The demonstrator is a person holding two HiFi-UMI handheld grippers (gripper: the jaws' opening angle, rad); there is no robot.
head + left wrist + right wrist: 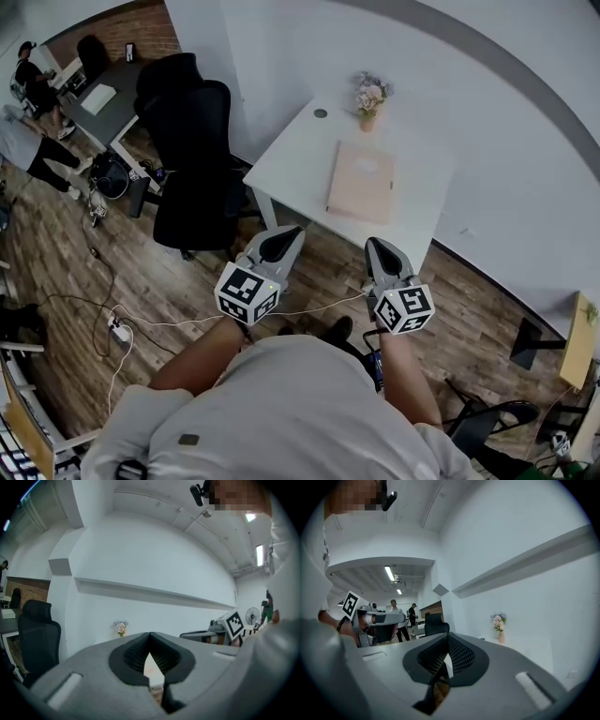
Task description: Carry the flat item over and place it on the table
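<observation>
The flat item is a pale pink board (362, 181). It lies flat on the white table (291, 159), close to the front edge and right of centre. Both grippers hover over the wooden floor just in front of the table, close to the person's body. My left gripper (286, 232) is shut with nothing in it; its tips (150, 634) meet in its own view. My right gripper (375, 244) is also shut and empty, and its tips (449, 637) touch. Neither gripper touches the board.
A small vase of flowers (368, 98) stands at the table's far edge, with a dark round spot (321, 113) to its left. A black office chair (192, 159) stands left of the table. Cables and a power strip (119, 330) lie on the floor. People (396, 616) stand in the background.
</observation>
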